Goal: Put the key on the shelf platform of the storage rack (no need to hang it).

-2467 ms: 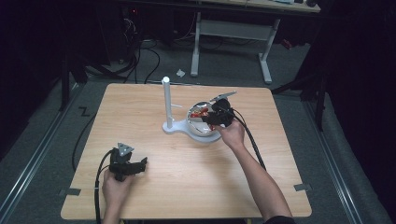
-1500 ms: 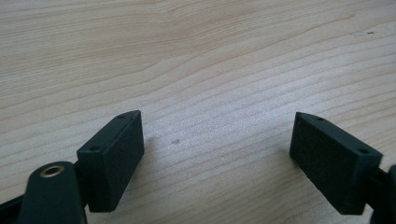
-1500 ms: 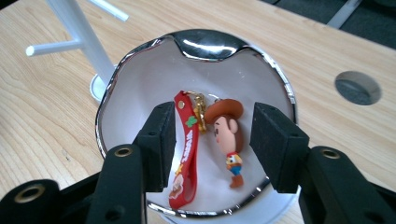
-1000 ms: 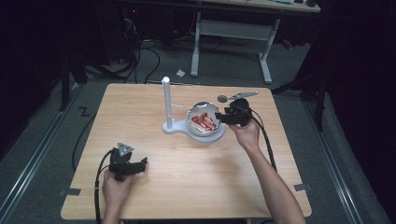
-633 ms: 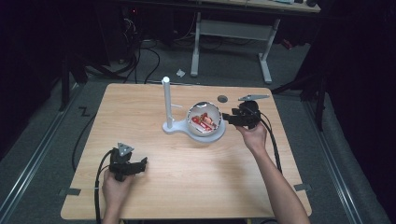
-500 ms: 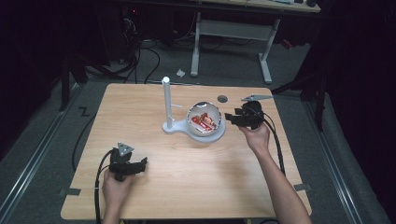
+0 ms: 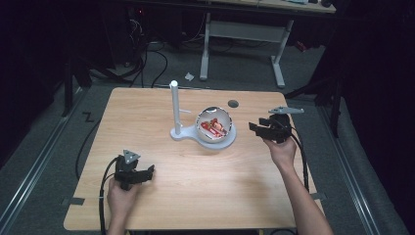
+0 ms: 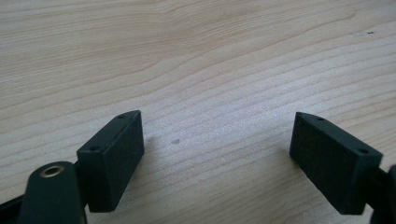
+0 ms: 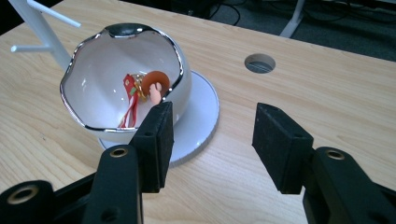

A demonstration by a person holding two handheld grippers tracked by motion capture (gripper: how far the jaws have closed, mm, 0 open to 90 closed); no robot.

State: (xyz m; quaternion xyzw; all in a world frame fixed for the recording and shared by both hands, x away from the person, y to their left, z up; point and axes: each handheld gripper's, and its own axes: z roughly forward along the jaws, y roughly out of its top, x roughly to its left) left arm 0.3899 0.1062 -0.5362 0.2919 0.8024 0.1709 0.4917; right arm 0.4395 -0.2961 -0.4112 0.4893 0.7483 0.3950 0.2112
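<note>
The right tool [image 7: 255, 128] hangs near the right edge of the bench [image 7: 205, 196], just beside the white bowl [image 9: 126, 93]. Its jaws have just been closing – half-wide now, nothing between them. The bowl, with small red things [image 9: 140, 91] inside, stands on its white base toward the far edge. The left tool [image 7: 147, 172] rests wide open near the front-left corner. I judge the drop-off finished; the next move calls for choosing a new thing.
</note>
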